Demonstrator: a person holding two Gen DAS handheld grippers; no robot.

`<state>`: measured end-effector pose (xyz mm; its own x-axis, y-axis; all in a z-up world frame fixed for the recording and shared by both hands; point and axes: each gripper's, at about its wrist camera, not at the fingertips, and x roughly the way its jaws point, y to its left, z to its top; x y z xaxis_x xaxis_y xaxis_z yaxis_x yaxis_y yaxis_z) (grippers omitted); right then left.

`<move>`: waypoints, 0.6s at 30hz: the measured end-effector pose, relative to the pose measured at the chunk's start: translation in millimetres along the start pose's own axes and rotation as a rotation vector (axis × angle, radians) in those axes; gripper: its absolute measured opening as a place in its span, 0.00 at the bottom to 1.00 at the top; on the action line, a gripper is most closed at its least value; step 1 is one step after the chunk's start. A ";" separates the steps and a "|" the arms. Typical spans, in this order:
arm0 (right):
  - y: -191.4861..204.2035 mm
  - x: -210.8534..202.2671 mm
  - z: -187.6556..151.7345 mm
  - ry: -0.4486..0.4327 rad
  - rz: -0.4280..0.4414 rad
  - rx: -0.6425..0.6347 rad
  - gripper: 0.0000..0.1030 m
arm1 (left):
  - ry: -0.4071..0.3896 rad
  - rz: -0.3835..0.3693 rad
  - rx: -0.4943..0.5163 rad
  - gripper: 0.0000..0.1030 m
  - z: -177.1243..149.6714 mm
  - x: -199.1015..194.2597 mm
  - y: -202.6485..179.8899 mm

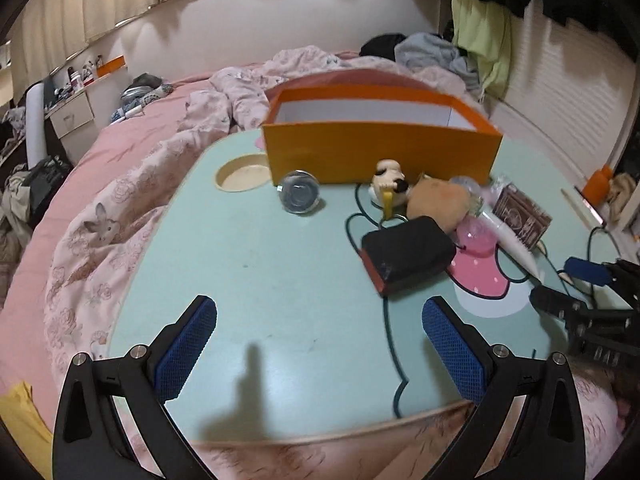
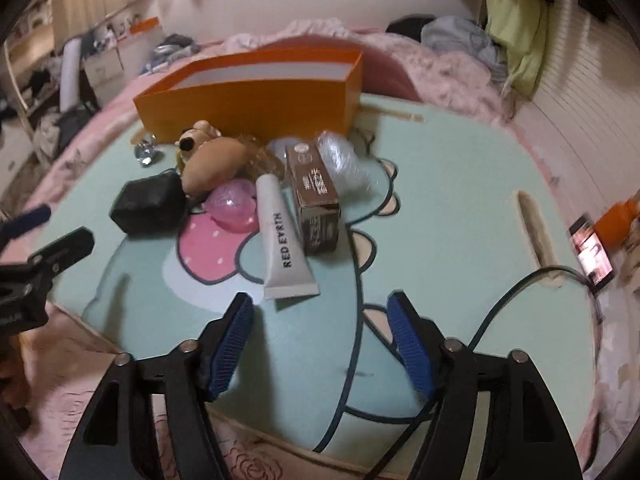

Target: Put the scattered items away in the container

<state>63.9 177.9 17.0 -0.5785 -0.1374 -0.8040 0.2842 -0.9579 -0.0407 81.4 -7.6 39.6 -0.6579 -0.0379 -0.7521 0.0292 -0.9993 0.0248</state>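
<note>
Both the left gripper (image 1: 320,340) and right gripper (image 2: 320,340) hovered with fingers apart, holding nothing. Scattered items, including a white tube (image 2: 284,248), lay before an orange box (image 1: 380,152).

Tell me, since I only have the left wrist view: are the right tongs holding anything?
Observer: No. The right tongs are open and empty, just short of the tube.
Operator: Any print on that tube?
Observer: Yes, "RED EARTH" runs along it in dark letters.
Operator: What is the thin thing by the bottle on the right?
Observer: A phone, propped up with its screen lit.
</note>
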 end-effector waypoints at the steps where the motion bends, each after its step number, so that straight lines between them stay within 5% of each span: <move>1: 0.6 0.1 -1.1 -0.002 -0.002 -0.003 0.78 | 0.001 0.011 0.013 0.99 -1.8 2.3 -5.7; 6: -8.2 10.9 -0.5 0.043 -0.002 0.025 1.00 | 0.051 0.026 0.042 1.00 -8.3 24.6 -19.6; 10: -5.7 9.9 -0.3 0.041 -0.001 0.018 1.00 | 0.072 -0.060 -0.035 1.00 -8.7 36.0 -7.1; 18: -2.9 12.6 2.4 0.044 0.018 -0.002 1.00 | 0.059 -0.052 -0.052 1.00 -9.2 37.7 -6.4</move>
<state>53.9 178.3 8.4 -0.5393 -0.1439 -0.8297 0.2957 -0.9549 -0.0266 63.3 -2.5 5.0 -0.6141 0.0162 -0.7891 0.0358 -0.9982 -0.0484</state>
